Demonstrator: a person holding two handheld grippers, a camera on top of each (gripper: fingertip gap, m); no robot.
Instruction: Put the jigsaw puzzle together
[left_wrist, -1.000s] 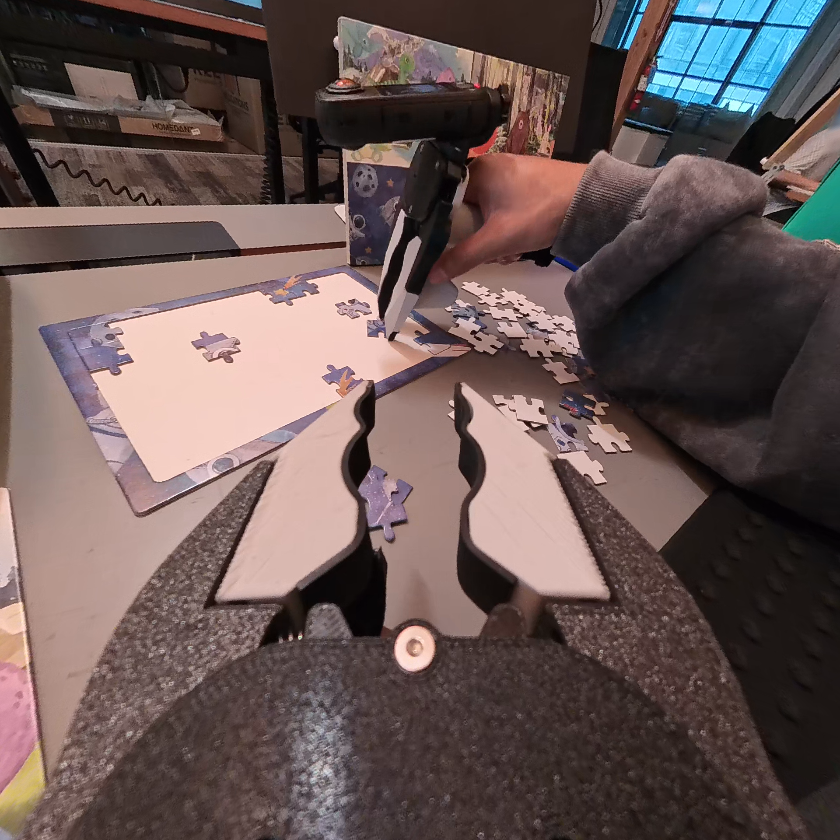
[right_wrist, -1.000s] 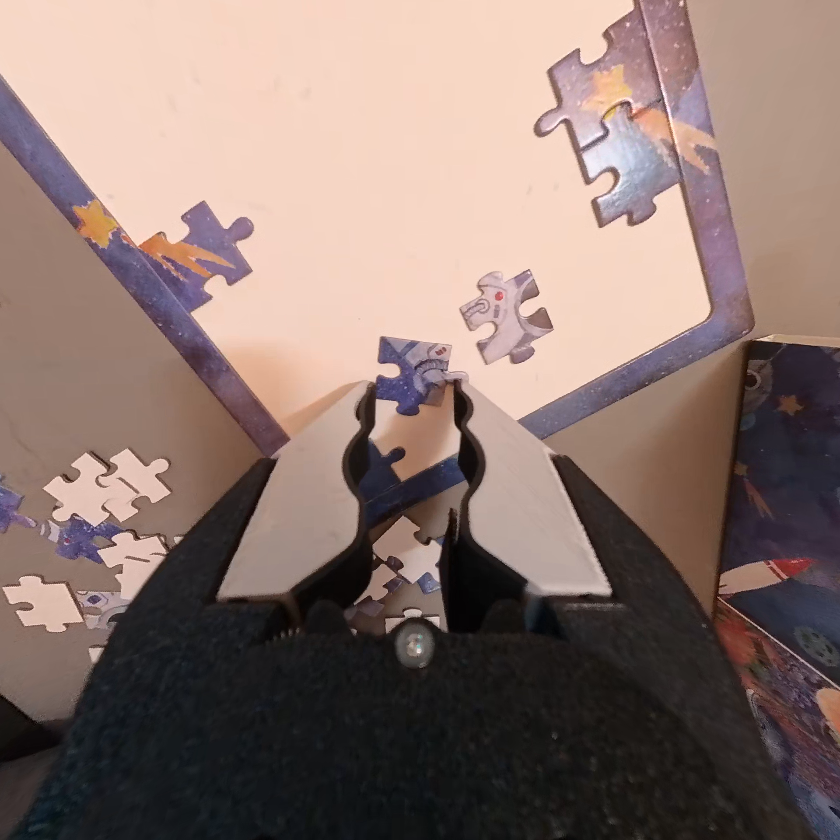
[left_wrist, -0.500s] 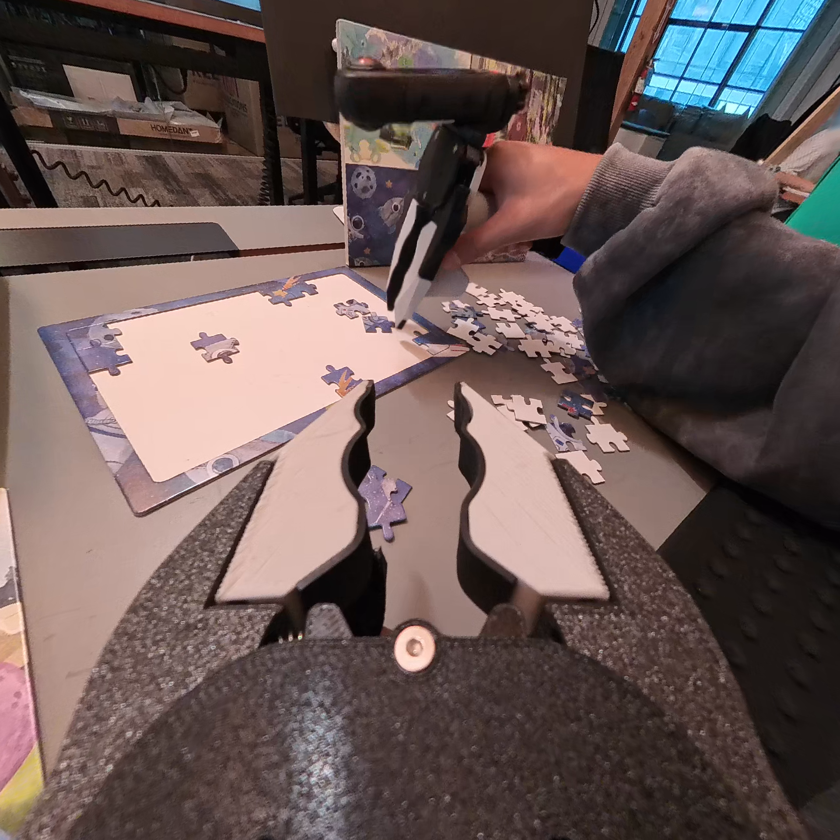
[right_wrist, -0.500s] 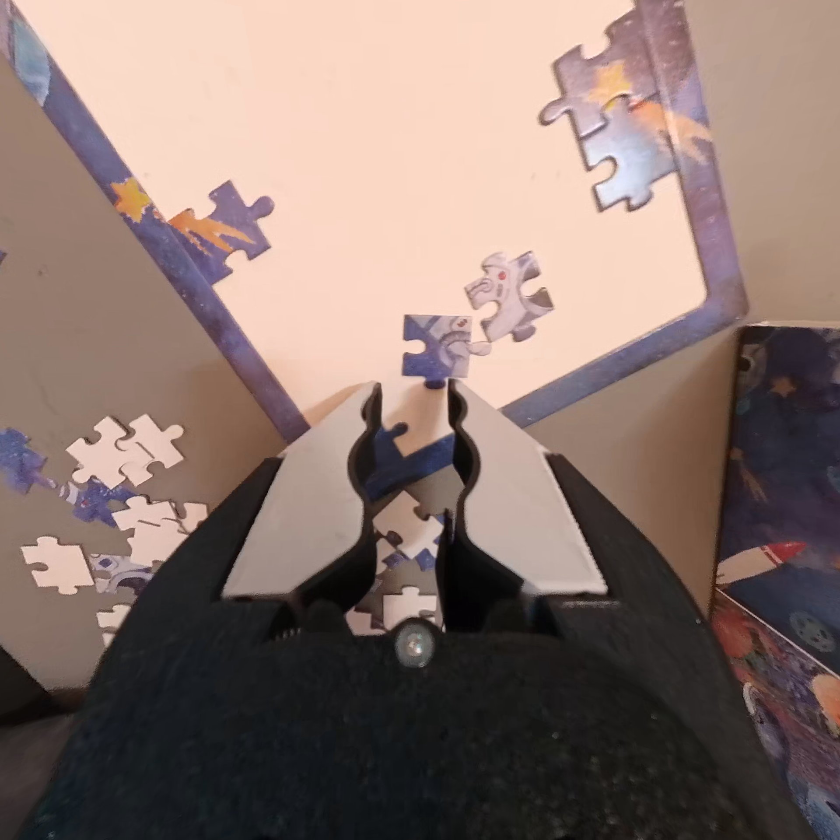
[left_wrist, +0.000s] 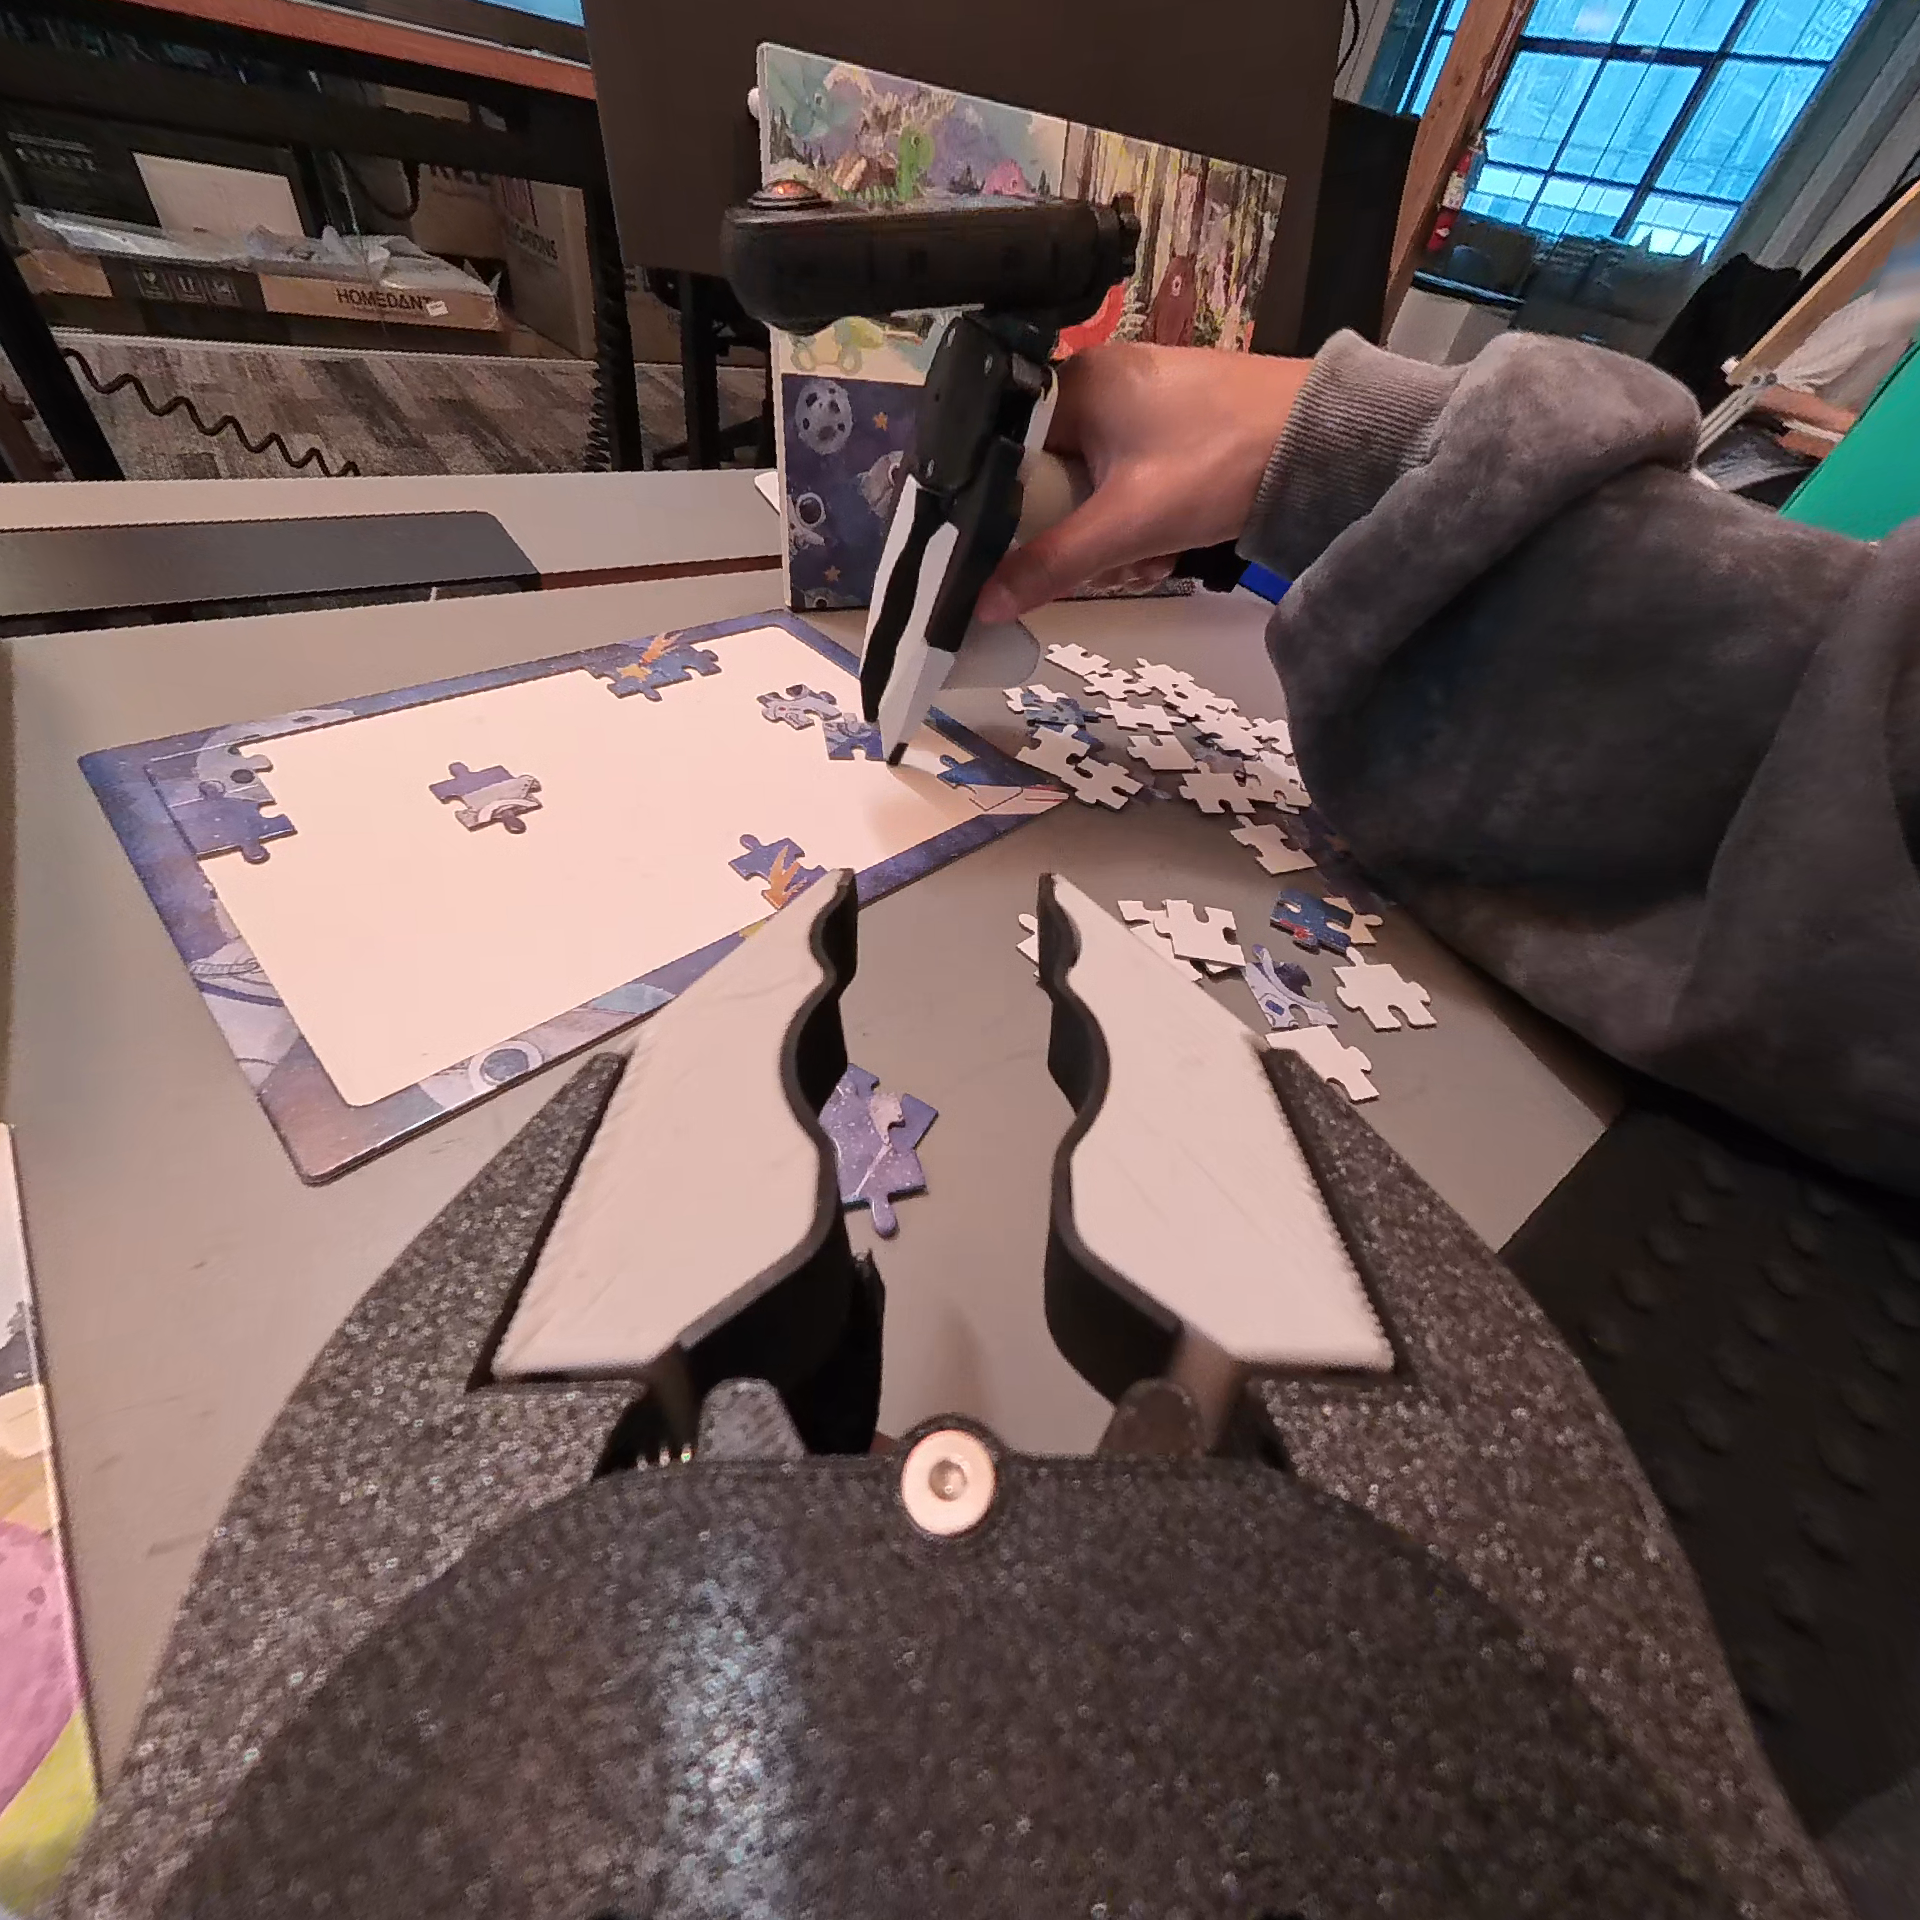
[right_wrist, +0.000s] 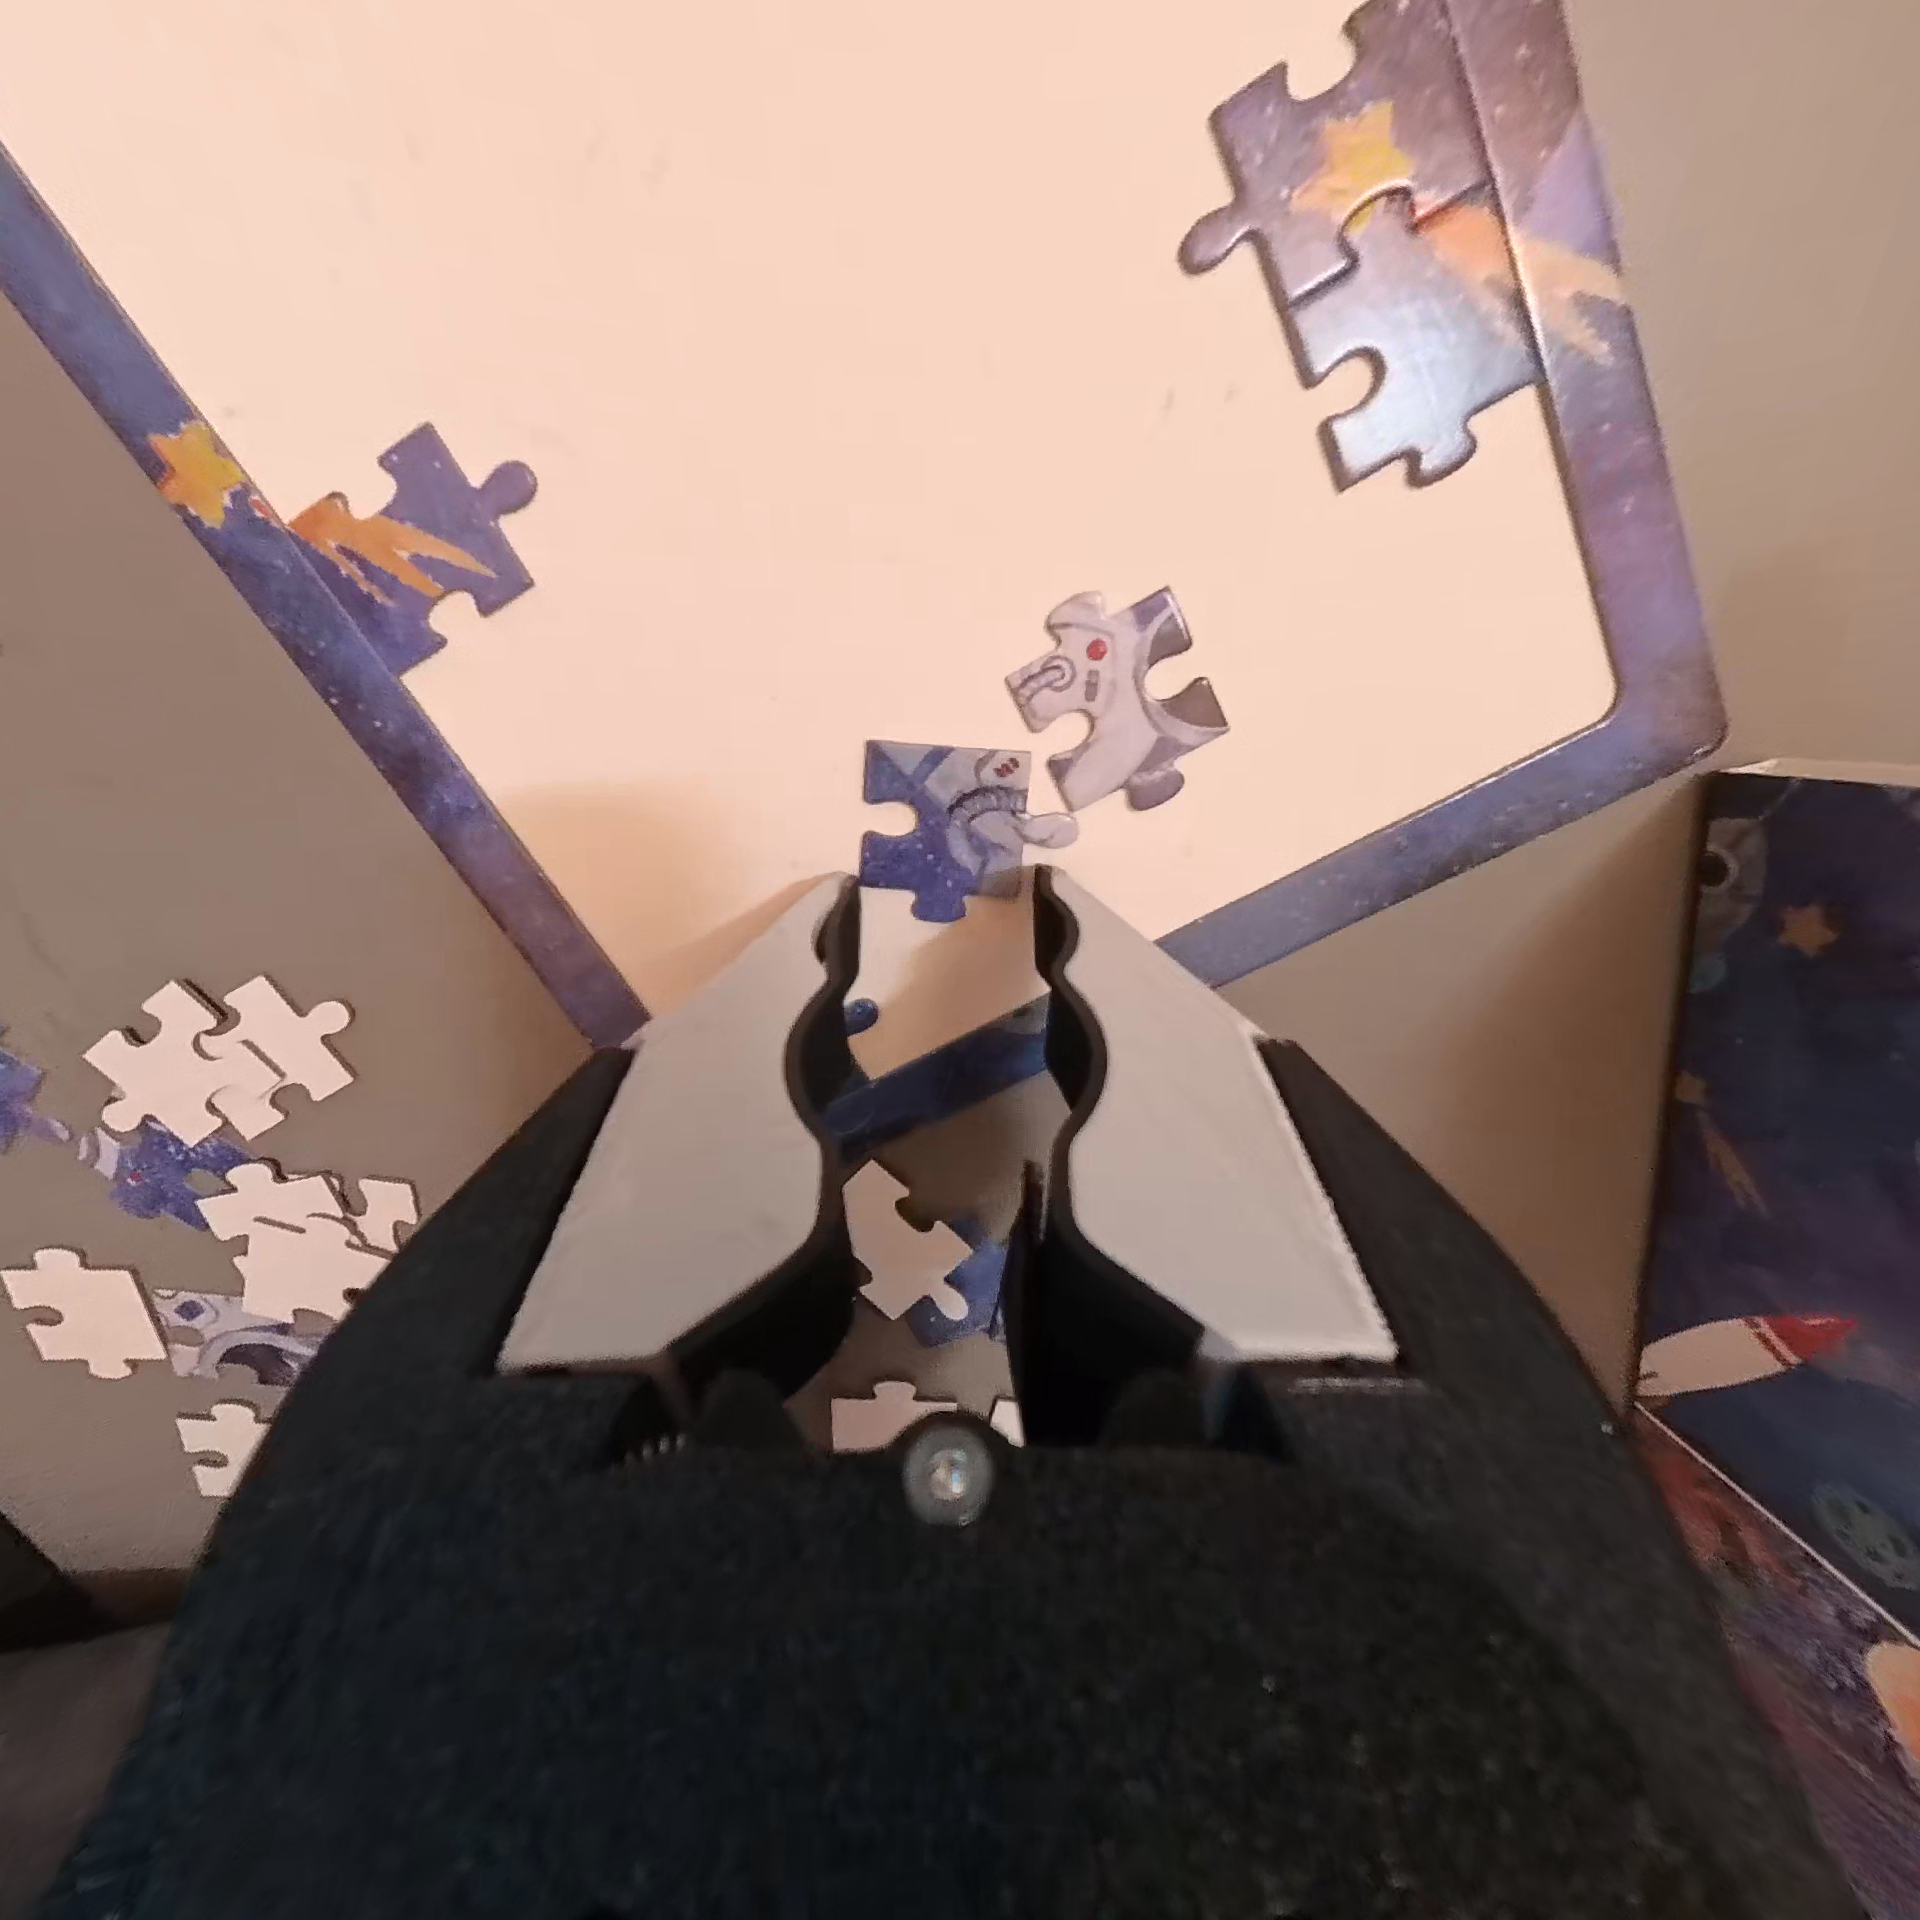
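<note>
Here the biggest thing is the grey table (left_wrist: 156, 1195), and on it lies the puzzle board (left_wrist: 457, 914). The board is a flat cream sheet with a dark blue starry rim all around. It is mostly bare. A few blue pieces already sit against the rim: a pair with an orange streak (right_wrist: 1392, 312) near one corner, and one more with a star and orange streak (right_wrist: 436, 540) on the long side.

Leaning upright just behind the board is a picture box (left_wrist: 1018, 260) with bright cartoon drawings.

Beside the board, on the side by the person's grey sleeve (left_wrist: 1610, 727), is a heap of loose pieces (left_wrist: 1153, 727). Many lie white side up, and some show blue.

The left gripper (left_wrist: 945, 904) hangs over the table just in front of the board. Its white fingers are spread apart and hold nothing. A blue piece (left_wrist: 873, 1143) lies on the table under them.

The right gripper (right_wrist: 945, 883) points down at the board near a corner. Its fingers are a little apart, with the tips at the edge of a small blue piece (right_wrist: 951, 821). This piece lies flat on the cream sheet. Just beside it, almost touching, is a white robot piece (right_wrist: 1112, 707) with a red dot.
</note>
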